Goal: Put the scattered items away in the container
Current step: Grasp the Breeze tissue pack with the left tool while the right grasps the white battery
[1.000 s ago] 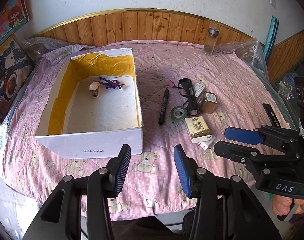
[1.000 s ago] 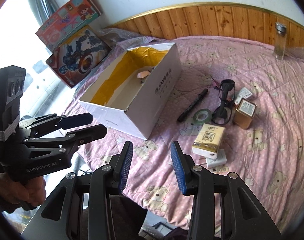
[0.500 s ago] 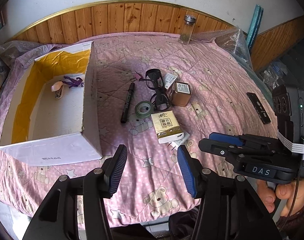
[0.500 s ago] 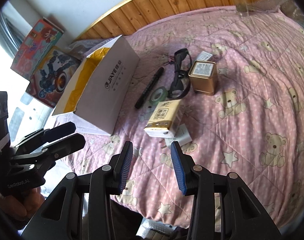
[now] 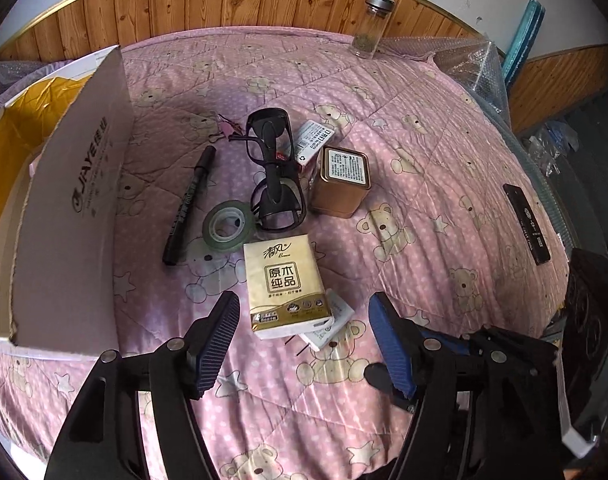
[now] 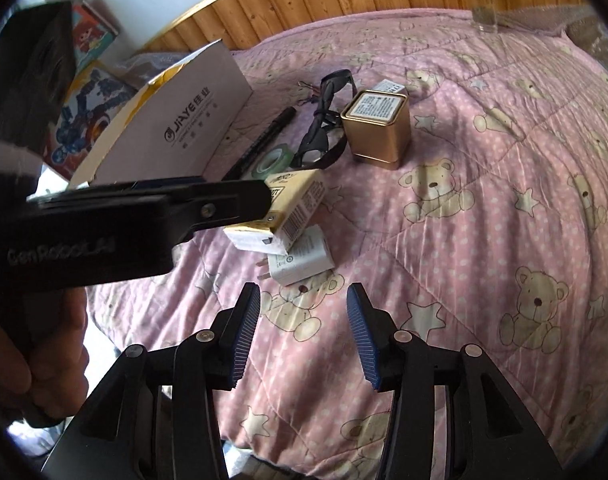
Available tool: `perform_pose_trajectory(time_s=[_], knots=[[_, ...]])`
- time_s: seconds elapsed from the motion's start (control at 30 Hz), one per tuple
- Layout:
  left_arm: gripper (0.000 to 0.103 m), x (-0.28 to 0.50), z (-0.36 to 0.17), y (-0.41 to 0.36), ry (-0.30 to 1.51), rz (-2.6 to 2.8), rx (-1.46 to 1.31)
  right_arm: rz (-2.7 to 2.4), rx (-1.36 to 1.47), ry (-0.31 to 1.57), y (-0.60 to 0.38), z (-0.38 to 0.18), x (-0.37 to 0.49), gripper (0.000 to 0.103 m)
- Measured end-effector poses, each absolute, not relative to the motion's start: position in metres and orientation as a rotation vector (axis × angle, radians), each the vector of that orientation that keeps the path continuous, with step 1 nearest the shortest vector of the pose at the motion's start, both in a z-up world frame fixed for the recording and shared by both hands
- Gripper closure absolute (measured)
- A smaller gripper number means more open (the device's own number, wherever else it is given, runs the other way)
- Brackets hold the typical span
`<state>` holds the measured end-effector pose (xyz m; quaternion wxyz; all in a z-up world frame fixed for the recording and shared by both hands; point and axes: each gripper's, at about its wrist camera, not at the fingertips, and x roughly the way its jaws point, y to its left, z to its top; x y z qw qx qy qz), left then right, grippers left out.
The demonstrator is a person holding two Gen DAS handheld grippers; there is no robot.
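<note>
Nearest, left gripper (image 5: 304,332) spread wide and empty, poised just short of a tissue pack (image 5: 286,286) lying flat on the pink bear-print quilt (image 5: 415,168). Right gripper (image 6: 303,322) likewise parted wide, holding nothing, aimed over bare quilt with a white charger plug (image 6: 304,258) just beyond its tips. Charger tucked partly under the tissue pack's near corner, touching it. Seen from the right wrist view, the left gripper's dark body crossing in front of the pack, a hand (image 6: 44,364) wrapped round its grip. Next out, a roll of green tape (image 5: 228,226) just beside the pack's far edge, with a black marker (image 5: 188,205) to its left and folded black glasses (image 5: 274,178) touching its right side. A gold tin (image 5: 341,182) upright just right of the glasses, a small white packet (image 5: 313,140) behind it. White cardboard box (image 5: 74,216) along the left, open-topped, yellow-lined inside, contents hidden from here. A dark flat case (image 5: 525,224) well apart at the right edge. Farthest, a glass jar (image 5: 371,26) upright against the wooden paneling.
</note>
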<state>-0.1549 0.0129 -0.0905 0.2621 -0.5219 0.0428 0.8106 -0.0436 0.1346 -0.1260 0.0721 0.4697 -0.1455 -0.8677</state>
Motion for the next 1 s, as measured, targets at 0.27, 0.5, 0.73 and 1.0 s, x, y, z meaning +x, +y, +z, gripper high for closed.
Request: perform_pose_trajectory(time_s=[0.27, 0.5, 0.73, 1.0], knots=[[0.035, -0.185, -0.13, 0.025, 0.146, 2.173, -1.506, -2.622, 1.396, -0.184, 0.11, -0.14, -0.067, 0.047], [0.035, -0.2, -0.157, 0.017, 0.123, 2.149, -1.546, -2.589, 1.419, -0.142, 0.109, -0.158, -0.095, 0.046], [0.05, -0.213, -0.155, 0.014, 0.117, 2.114, -1.506, -2.559, 1.406, -0.187, 0.112, -0.16, -0.104, 0.054], [0.051, -0.218, -0.15, -0.005, -0.016, 2.09, -1.521, -2.557, 1.42, -0.34, 0.125, -0.157, -0.097, 0.054]])
